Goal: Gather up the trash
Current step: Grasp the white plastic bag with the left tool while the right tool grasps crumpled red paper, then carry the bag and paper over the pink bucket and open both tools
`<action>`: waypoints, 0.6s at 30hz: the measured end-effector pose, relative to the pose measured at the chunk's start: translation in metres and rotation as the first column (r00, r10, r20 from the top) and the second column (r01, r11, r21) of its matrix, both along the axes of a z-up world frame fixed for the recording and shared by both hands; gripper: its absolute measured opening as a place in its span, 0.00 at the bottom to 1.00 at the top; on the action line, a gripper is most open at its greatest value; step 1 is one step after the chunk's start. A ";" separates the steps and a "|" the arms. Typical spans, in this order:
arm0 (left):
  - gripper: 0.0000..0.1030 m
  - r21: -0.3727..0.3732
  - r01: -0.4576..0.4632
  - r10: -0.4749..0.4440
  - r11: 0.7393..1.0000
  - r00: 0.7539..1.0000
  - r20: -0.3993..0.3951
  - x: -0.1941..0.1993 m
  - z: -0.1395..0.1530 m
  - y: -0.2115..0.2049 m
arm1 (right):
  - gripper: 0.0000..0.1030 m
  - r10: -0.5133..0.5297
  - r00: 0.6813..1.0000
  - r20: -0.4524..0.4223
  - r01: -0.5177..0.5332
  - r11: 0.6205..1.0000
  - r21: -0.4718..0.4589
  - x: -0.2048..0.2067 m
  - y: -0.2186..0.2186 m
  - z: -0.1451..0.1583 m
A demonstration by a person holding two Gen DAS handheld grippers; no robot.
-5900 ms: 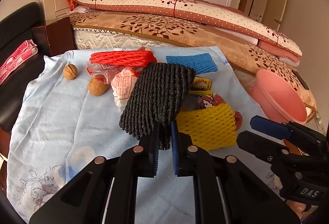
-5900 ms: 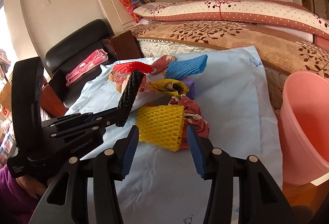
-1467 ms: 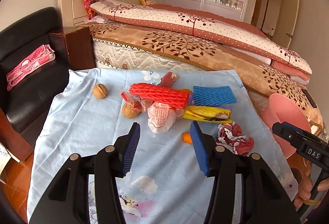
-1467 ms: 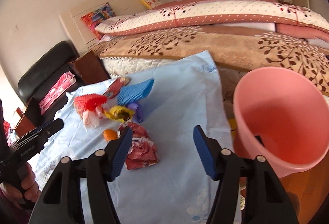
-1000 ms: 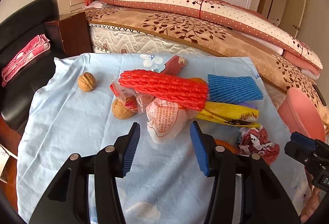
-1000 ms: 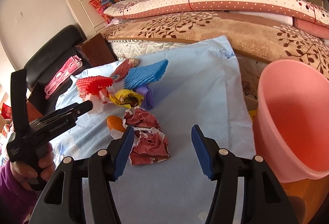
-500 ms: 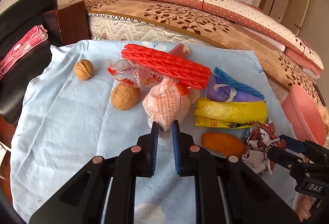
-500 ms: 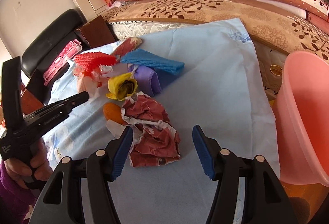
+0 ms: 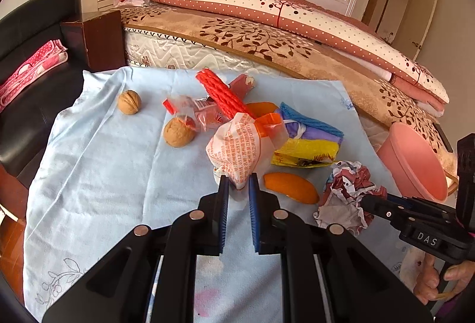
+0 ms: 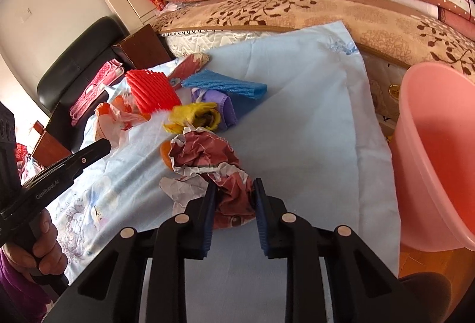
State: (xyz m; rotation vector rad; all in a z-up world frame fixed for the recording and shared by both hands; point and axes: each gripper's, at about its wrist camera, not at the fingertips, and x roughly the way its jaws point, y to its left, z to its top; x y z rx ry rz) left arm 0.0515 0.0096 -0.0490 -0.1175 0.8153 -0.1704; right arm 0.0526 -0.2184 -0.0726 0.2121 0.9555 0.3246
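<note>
Since a moment ago your right gripper (image 10: 233,192) has closed on the crumpled paper (image 10: 213,162) at lower centre while your left gripper (image 9: 237,185) pinches the printed wrapper (image 9: 237,145), so next lift both toward the pink bin (image 10: 439,151) at right.

Trash crowds the middle, open cloth on both flanks.
Bare pale blue floral cloth (image 9: 98,174) left of the two brown walnuts (image 9: 178,132); open cloth too between the crumpled red-and-white paper wrapper (image 10: 213,162) and the pink plastic bucket (image 10: 439,151).
</note>
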 end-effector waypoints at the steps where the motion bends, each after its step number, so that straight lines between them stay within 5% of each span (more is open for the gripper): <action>1: 0.13 -0.002 0.004 -0.003 1.000 1.000 0.005 -0.002 0.003 -0.001 | 0.23 -0.002 1.000 0.009 0.002 1.000 0.005 -0.003 -0.001 0.003; 18: 0.13 -0.018 0.120 -0.118 0.993 0.989 0.095 -0.021 0.042 -0.052 | 0.23 -0.131 0.982 0.137 0.125 0.991 0.051 -0.037 -0.047 0.046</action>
